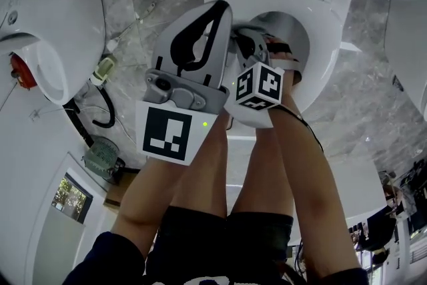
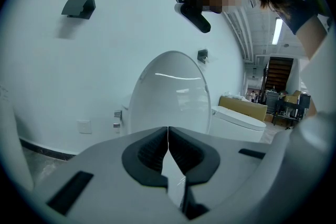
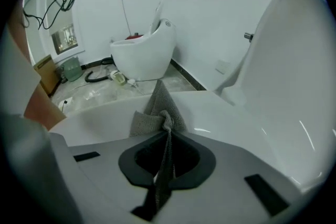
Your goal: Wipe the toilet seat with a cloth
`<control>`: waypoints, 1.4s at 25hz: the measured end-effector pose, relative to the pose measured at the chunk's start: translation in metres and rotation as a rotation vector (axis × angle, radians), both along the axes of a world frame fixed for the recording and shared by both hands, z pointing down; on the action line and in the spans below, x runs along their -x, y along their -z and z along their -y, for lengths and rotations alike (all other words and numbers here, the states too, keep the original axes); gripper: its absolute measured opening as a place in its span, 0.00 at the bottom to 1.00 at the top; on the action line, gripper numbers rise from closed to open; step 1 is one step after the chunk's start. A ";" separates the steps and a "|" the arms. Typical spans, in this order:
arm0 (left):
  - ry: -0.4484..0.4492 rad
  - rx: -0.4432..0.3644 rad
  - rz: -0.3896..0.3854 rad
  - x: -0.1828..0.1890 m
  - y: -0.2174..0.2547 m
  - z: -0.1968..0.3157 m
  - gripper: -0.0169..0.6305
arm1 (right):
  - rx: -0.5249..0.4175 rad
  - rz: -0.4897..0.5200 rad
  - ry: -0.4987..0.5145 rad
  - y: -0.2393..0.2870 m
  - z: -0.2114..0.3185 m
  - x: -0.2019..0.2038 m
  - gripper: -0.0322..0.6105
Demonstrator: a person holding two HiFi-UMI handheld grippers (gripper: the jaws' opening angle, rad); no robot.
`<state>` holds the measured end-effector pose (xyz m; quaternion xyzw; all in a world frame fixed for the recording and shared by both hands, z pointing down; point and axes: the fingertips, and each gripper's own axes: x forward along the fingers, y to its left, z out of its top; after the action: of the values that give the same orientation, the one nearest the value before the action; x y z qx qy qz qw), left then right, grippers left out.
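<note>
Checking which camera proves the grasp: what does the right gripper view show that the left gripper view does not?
Only the right gripper view: the grey cloth pinched in the right gripper, over the toilet seat, plus a black hose on the floor. Only the left gripper view: the left gripper, its jaws together on nothing, and a black fixture on the wall. Both: the raised toilet lid and the white wall.
</note>
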<state>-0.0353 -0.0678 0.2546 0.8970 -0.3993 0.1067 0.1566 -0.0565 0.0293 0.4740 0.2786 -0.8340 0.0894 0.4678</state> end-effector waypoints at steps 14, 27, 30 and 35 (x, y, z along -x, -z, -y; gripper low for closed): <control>0.015 -0.016 0.009 0.007 0.019 0.000 0.06 | -0.047 -0.159 -0.700 0.034 0.027 -0.241 0.08; 0.051 -0.034 0.033 0.003 0.035 -0.014 0.06 | -0.093 0.139 -0.504 0.056 0.084 -0.126 0.08; 0.071 -0.037 0.035 0.004 0.037 -0.016 0.06 | -0.142 0.267 -0.561 0.093 0.074 -0.121 0.08; 0.098 -0.041 0.029 0.006 0.040 -0.022 0.06 | -0.247 0.458 -0.724 0.159 0.039 -0.157 0.08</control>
<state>-0.0409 -0.0457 0.2142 0.8777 -0.4472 0.1037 0.1373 0.1008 -0.0102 0.3147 0.5793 -0.7694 0.2064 0.1727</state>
